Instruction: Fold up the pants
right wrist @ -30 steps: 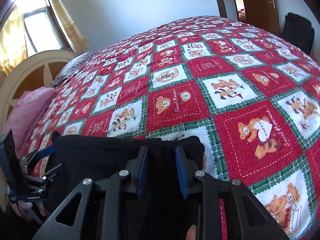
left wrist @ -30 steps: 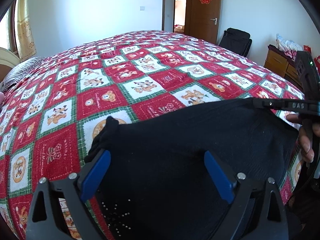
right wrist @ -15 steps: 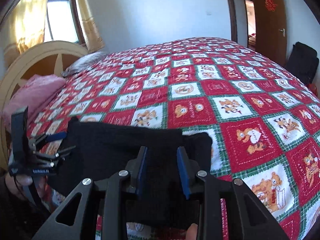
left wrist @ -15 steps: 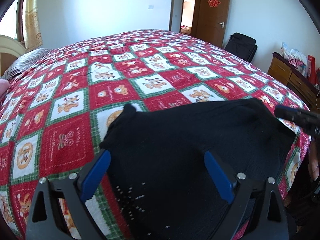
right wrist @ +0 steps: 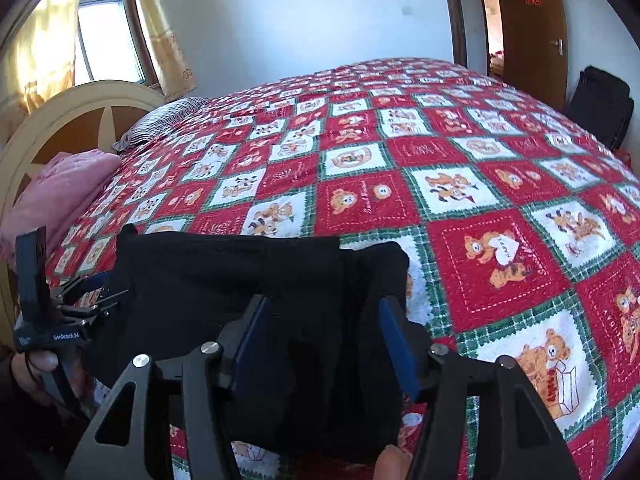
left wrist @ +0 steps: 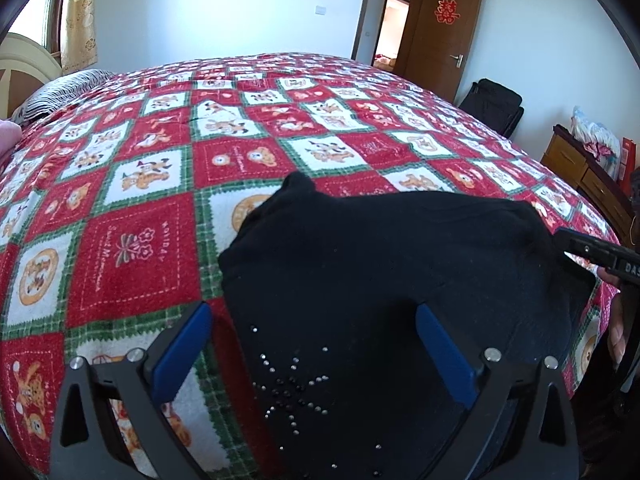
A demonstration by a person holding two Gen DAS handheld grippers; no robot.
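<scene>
The black pants [left wrist: 380, 280] lie folded into a flat bundle on the near edge of the bed [left wrist: 132, 264], on its red, white and green quilt. Their long axis runs along that near edge, from one gripper to the other. In the left wrist view the left end of the bundle rises to a small peak that points toward the far side of the bed, and a star of small studs [left wrist: 294, 386] shows on the cloth close to the camera.

The left gripper [left wrist: 316, 344] has its jaws spread wide and still opening; the pants' left part lies between the blue pads [left wrist: 182, 350], but neither pad presses on the cloth. The left pad stands over the quilt just beside the pants' edge.

At the right end, the right gripper [right wrist: 324, 338] is over the pants' corner near the bed's edge. Its jaws are opening, with black cloth between them; the pads look clear of it. A hand [right wrist: 34, 370] holding the left gripper shows at the left of the right wrist view.

A pink pillow [right wrist: 60, 188] lies by the headboard [right wrist: 72, 116].
</scene>
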